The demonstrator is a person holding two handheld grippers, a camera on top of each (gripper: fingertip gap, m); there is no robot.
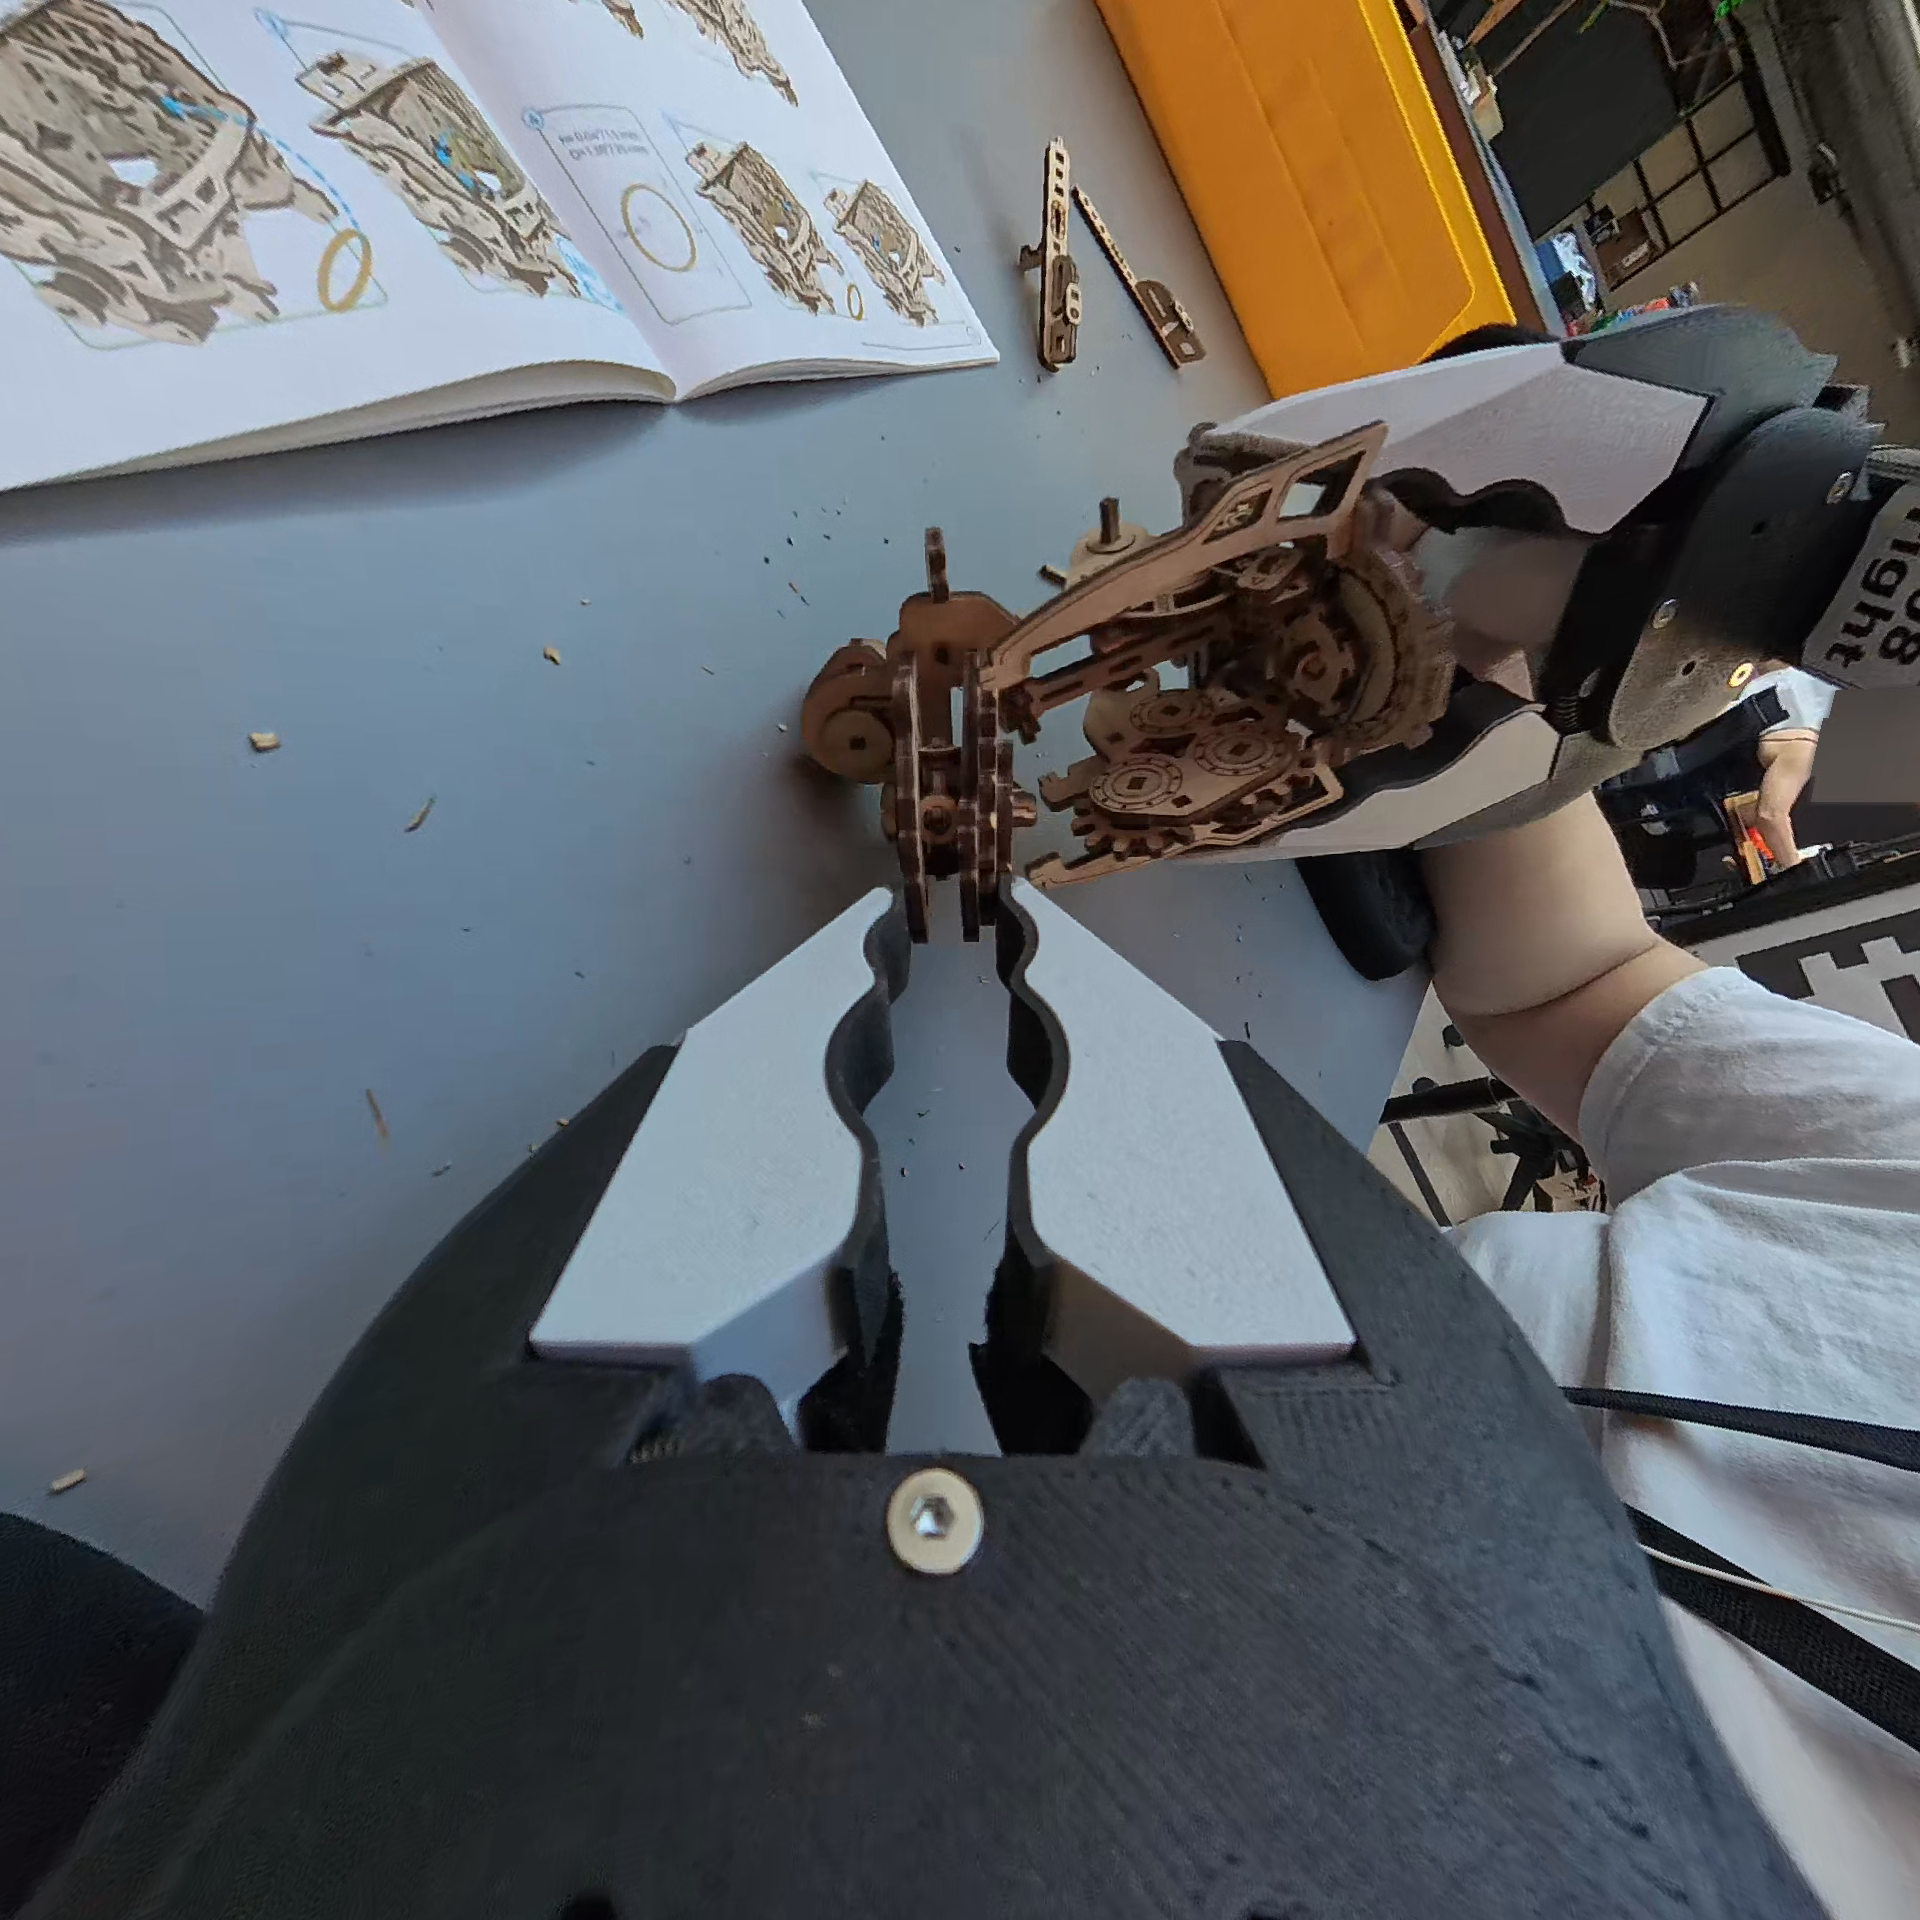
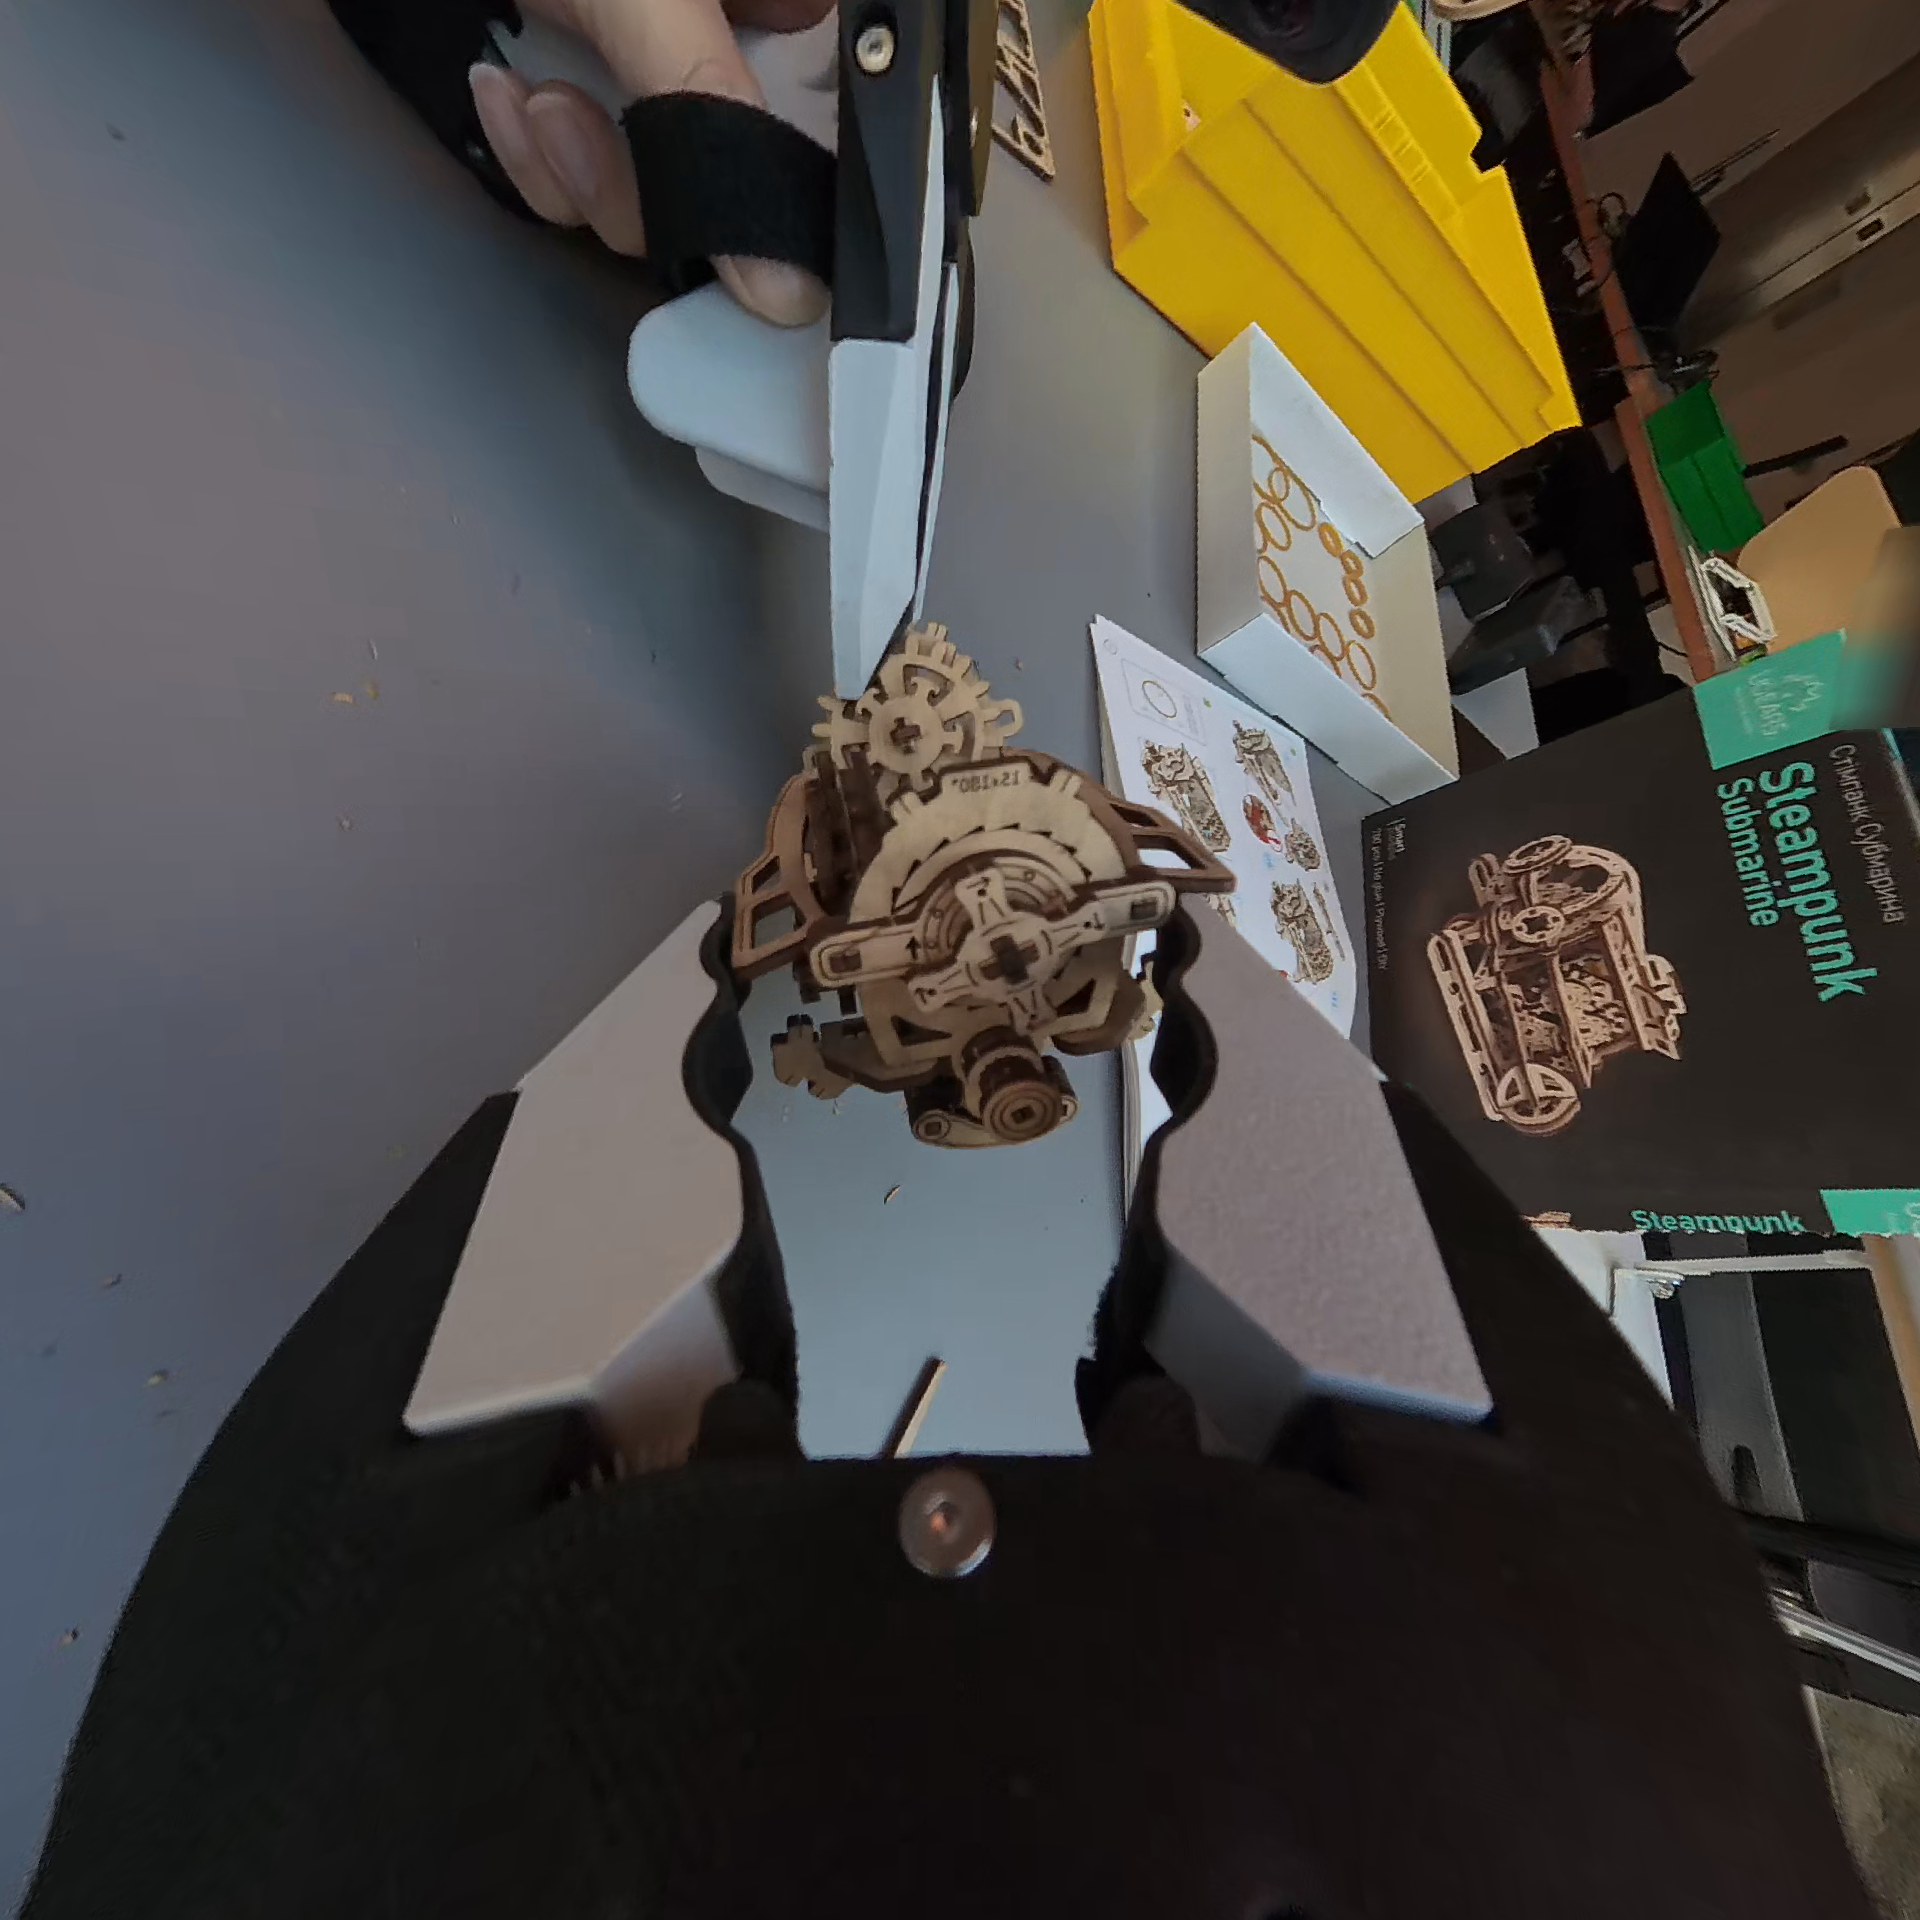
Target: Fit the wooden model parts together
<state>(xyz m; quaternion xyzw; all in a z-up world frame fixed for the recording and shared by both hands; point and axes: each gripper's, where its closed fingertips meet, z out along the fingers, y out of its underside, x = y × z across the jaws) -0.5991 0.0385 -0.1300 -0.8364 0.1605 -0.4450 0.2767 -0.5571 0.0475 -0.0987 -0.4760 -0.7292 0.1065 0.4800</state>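
My left gripper (image 1: 953,909) is shut on a small dark wooden gear set (image 1: 951,800), held by its lower edge above the grey table (image 1: 364,831). My right gripper (image 2: 951,935) is shut on the larger wooden model body (image 2: 966,925), a frame full of gears, gripped by its sides. In the left wrist view the model body (image 1: 1205,686) sits in the right gripper (image 1: 1195,665), and its front arms touch the gear set. In the right wrist view the left gripper (image 2: 873,665) comes down from above, with the gear set (image 2: 914,717) against the model's top.
An open instruction booklet (image 1: 416,260) lies at the far left. Two loose wooden strips (image 1: 1060,270) lie beside a yellow bin (image 1: 1299,177). A white box of rubber rings (image 2: 1309,582), a black product box (image 2: 1642,987) and wood chips (image 1: 263,741) are on the table. About 6 cm separates my left fingertips from my right.
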